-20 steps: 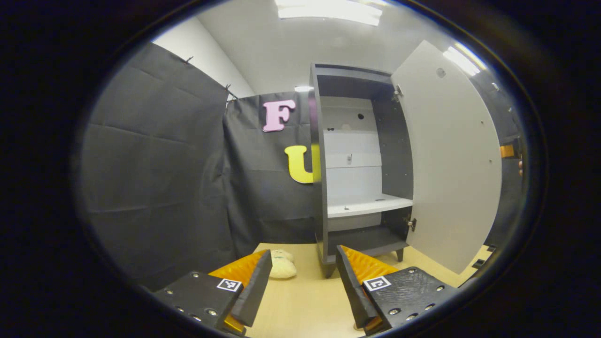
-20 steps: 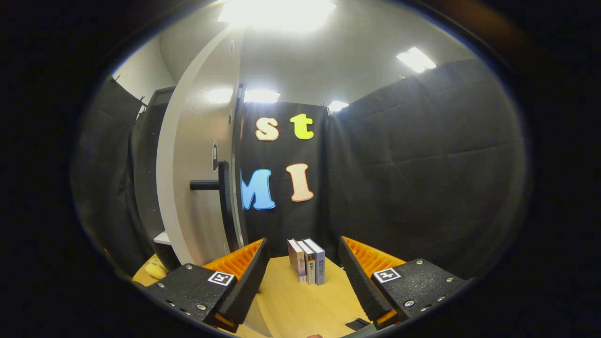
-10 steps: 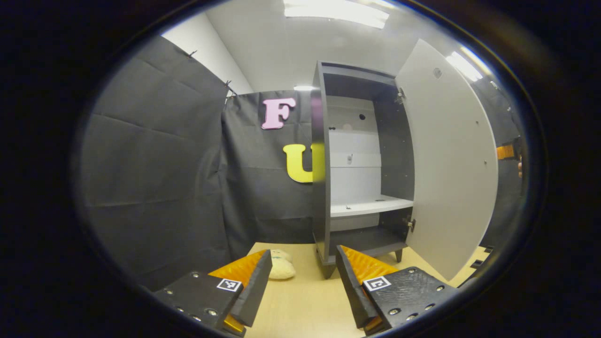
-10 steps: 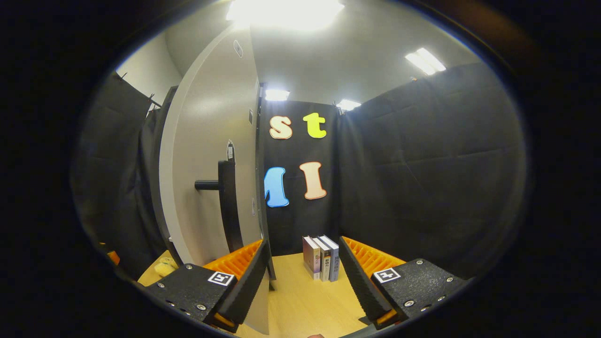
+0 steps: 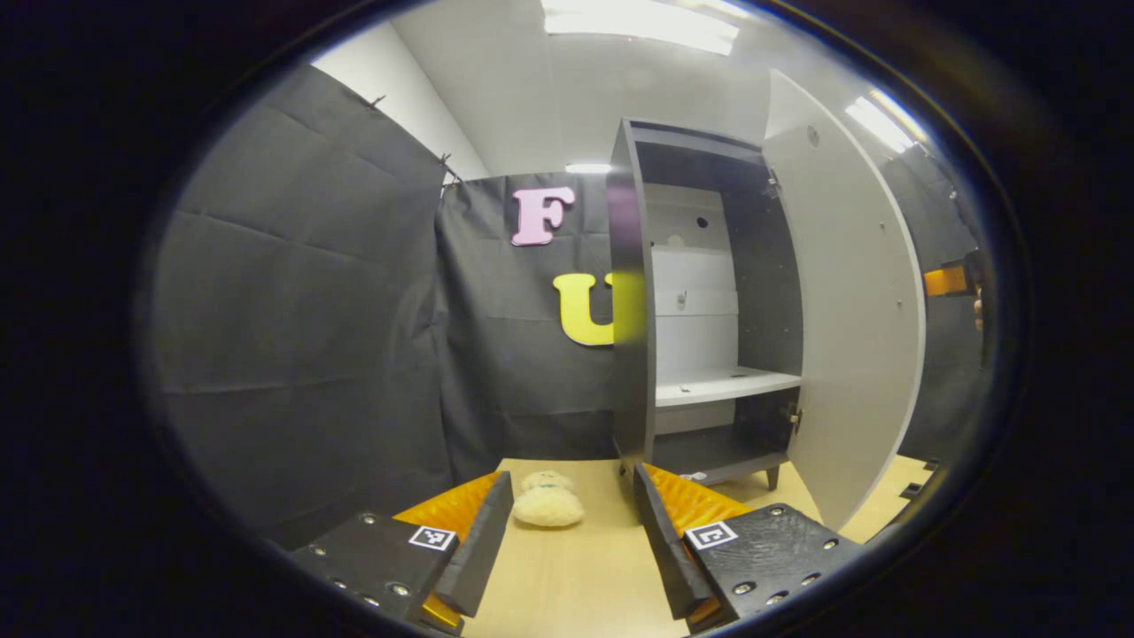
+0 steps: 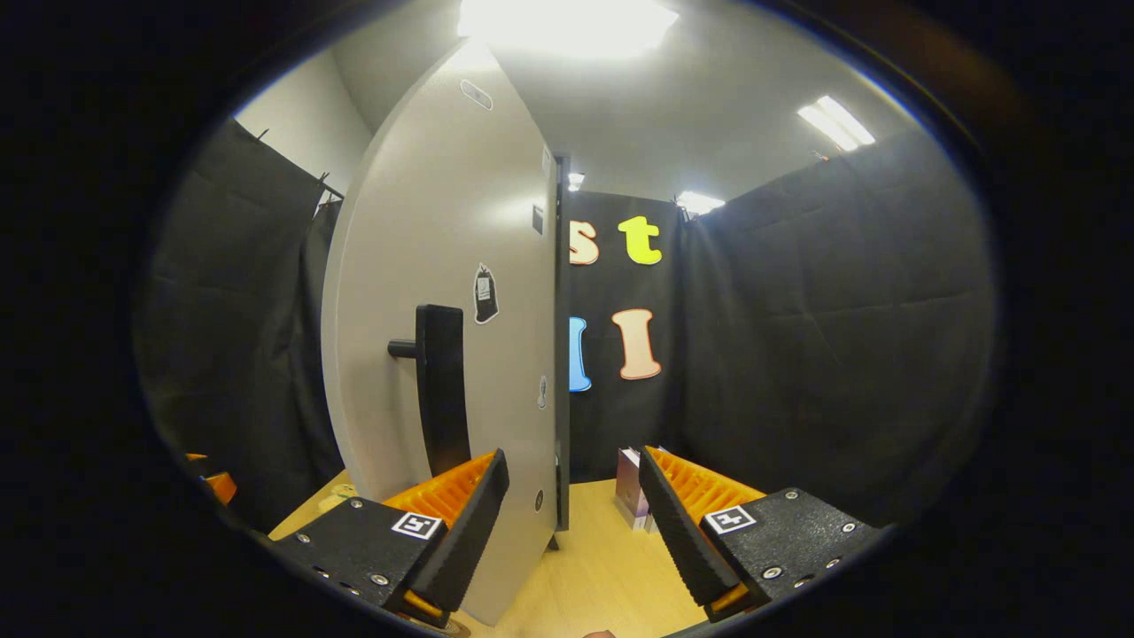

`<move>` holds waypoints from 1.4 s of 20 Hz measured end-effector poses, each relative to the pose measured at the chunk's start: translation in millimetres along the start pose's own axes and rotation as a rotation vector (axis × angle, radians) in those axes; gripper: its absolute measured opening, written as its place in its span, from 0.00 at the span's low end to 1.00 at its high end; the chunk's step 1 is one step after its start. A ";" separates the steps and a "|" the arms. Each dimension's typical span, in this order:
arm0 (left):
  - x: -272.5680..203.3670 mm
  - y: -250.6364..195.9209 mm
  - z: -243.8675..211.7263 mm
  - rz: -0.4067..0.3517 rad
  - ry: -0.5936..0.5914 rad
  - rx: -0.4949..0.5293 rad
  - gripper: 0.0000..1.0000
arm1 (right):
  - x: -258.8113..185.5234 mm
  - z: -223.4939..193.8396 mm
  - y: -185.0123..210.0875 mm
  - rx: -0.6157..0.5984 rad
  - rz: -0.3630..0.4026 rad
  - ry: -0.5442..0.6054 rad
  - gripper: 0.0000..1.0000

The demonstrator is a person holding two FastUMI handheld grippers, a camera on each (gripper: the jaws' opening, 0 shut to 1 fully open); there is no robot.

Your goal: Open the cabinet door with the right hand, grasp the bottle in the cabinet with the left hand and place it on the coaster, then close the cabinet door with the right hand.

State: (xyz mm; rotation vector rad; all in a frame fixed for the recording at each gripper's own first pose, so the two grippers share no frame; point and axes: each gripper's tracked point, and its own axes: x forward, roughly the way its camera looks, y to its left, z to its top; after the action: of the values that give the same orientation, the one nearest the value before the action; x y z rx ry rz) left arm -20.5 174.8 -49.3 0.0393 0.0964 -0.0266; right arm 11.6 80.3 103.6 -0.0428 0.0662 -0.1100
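The dark grey cabinet (image 5: 631, 301) stands on the wooden table, with a white back and a white shelf (image 5: 722, 386) inside. Its pale door (image 5: 855, 319) hangs partly open on the right-hand hinges. In the right gripper view the door's outer face (image 6: 496, 221) is close in front, with a black handle (image 6: 441, 390) on it. My right gripper (image 6: 572, 456) is open, its left finger (image 6: 461, 523) low before the door; I cannot tell whether it touches. My left gripper (image 5: 572, 476) is open and holds nothing, low over the table in front of the cabinet.
A cream plush toy (image 5: 547, 505) lies on the table (image 5: 567, 585) just past my left fingers. Upright books (image 6: 629, 487) stand at the back wall behind my right gripper. The other gripper (image 5: 950, 282) peeks past the door's edge.
The door has swung toward the cabinet, narrowing the opening. In the right gripper view the door's face now covers more of the wall and partly hides the books.
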 end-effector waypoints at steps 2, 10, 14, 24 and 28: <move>-1.8 9.9 -2.5 0.015 0.002 -0.005 0.81 | 3.3 -0.1 14.7 -0.001 0.021 -0.003 0.92; -15.9 51.8 -10.9 0.080 0.011 -0.002 0.78 | 20.1 1.4 65.7 0.004 0.100 -0.011 0.93; -19.1 65.1 -14.5 0.105 0.019 0.001 0.78 | 31.3 2.0 94.1 0.009 0.152 -0.010 0.94; -11.9 67.9 -5.7 0.092 -0.012 -0.001 0.78 | 32.8 -12.5 114.9 0.004 0.191 0.004 0.94; 1.6 48.6 -0.9 0.043 -0.023 -0.006 0.78 | 21.9 -14.2 98.3 0.011 0.165 0.000 0.94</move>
State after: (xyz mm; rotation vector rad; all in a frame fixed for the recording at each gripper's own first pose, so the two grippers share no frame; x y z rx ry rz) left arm -17.6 223.4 -48.5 0.0352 0.0728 0.0158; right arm 43.0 174.9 83.6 -0.0267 0.0694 0.0549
